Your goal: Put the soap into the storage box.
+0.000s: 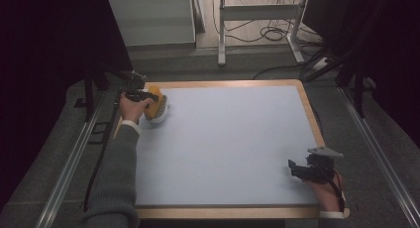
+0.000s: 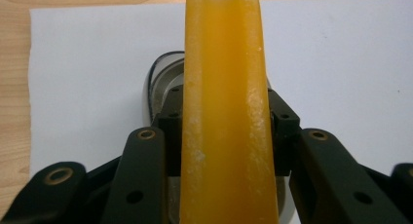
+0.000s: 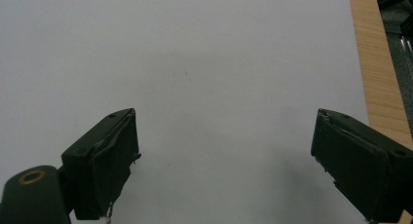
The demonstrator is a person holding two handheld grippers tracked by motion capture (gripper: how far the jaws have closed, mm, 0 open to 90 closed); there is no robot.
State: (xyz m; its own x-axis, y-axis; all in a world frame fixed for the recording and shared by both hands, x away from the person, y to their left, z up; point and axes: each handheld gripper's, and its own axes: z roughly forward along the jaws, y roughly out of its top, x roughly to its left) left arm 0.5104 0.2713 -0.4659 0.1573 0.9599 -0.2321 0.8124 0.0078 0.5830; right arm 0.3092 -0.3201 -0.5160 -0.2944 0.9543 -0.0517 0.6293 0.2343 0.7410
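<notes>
White table (image 1: 228,148), scuffed yellow block (image 2: 226,112)

The left hand-held gripper (image 1: 143,95) sits at the upper left of the high view, its jaws squeezed tight on a yellow block (image 2: 225,112). A grey sleeve (image 1: 116,178) reaches up to it. The right hand-held gripper (image 1: 297,169) sits at the lower right, jaws spread wide apart.

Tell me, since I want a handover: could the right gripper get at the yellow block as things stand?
Probably yes. The right gripper is open, and bare white mat lies between it and the yellow block, which the left gripper clamps at the far corner.
</notes>
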